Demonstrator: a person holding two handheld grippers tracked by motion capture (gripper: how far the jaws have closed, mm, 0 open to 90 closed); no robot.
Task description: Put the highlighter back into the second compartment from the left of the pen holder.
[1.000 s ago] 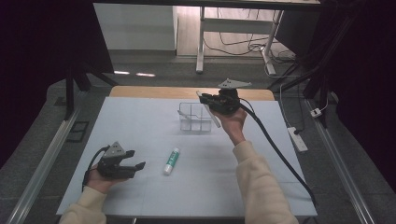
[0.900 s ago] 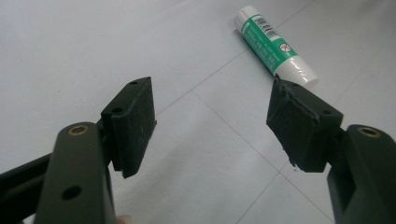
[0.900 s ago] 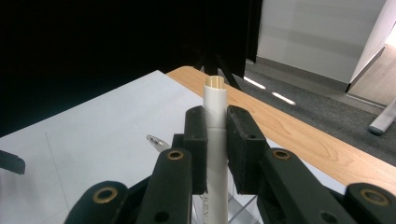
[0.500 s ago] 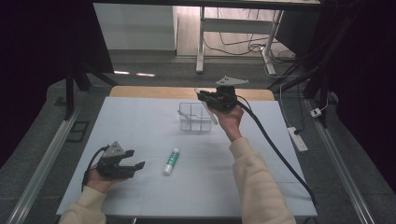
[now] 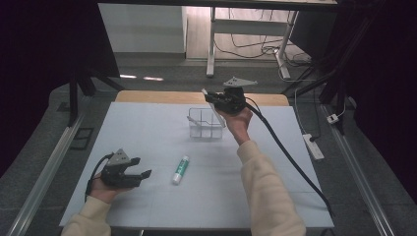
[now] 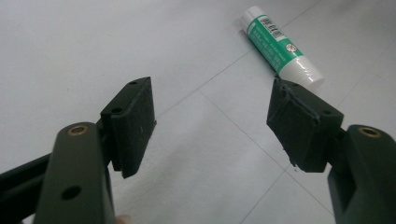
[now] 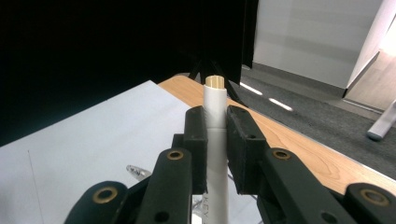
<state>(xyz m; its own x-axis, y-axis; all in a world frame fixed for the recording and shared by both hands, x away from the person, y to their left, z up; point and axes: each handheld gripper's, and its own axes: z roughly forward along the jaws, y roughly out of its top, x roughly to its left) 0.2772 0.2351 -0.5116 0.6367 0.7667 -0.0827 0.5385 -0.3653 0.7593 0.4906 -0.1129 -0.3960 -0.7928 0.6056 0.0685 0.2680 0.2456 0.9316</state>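
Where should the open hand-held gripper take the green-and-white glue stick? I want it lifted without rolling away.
Grip the glue stick across its green-labelled middle from above, pads on its long sides. It lies flat with nothing touching it, just beyond the open left hand-held gripper.

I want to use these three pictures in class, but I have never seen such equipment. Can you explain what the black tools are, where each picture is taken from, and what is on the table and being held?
A person sits at a pale table holding a hand-operated two-jaw gripper in each hand. The high view looks down from above. The other two come from cameras riding on the grippers, looking along their jaws. The left gripper rests low with its jaws open; a green and white glue stick lies on the table just ahead of it. The right gripper is raised above a clear divided box and is shut on a white tube-shaped stick, which points away from the person.
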